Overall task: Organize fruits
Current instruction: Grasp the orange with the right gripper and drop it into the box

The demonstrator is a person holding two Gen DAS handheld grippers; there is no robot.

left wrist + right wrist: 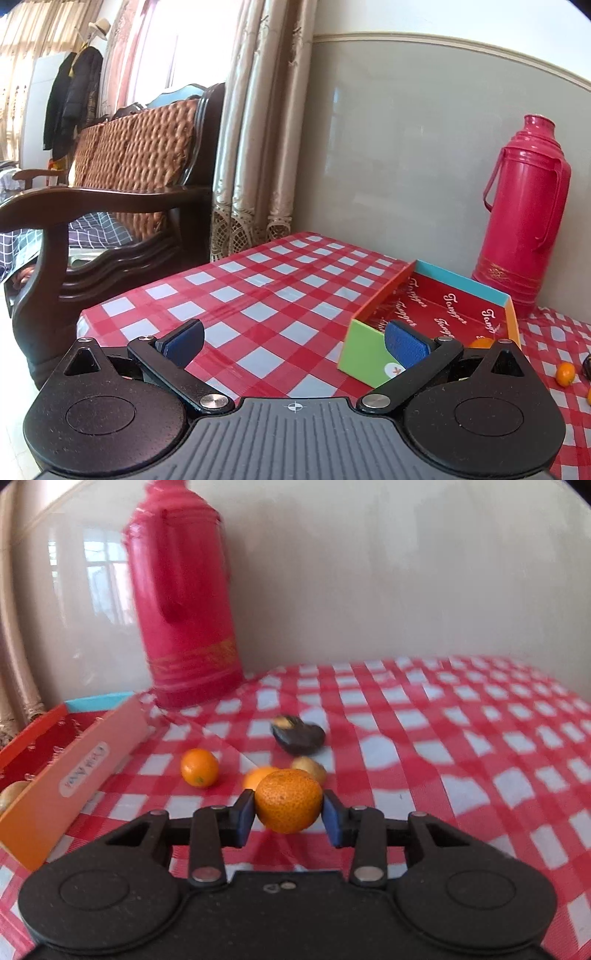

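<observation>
Right gripper: the right gripper point(289, 818) has its blue pads pressed against both sides of a round, dimpled orange mandarin point(288, 800), which sits pinched between them, above the red-and-white checked plastic tablecloth point(443, 738).
Left gripper: the left gripper point(293, 341) is spread wide with nothing between its fingers; its right pad sits just in front of the near green corner of the box.
Target box: a shallow cardboard box with a red printed floor and multicoloured walls point(79, 760) stands on the cloth just left of the loose fruit, beside a tall crimson plastic thermos flask point(183, 602).
Already sorted: at least two pieces appear to lie in the box, a yellowish-brown round fruit point(13, 794) at its near end and an orange one point(481, 343) seen over the wall from the left wrist; the view inside is partly blocked, so there may be more.
Still loose: a small smooth orange kumquat-like fruit point(199, 767), another orange fruit point(256, 775) half hidden behind the held mandarin, a pale brown lumpy fruit point(312, 768) and a dark, shrivelled purple-black fruit point(298, 735) lie on the cloth.
Progress: an early-to-middle stage, judging by four pieces left out plus the one in hand.
Step in hand: the mandarin is gripped and is not yet over the box.
</observation>
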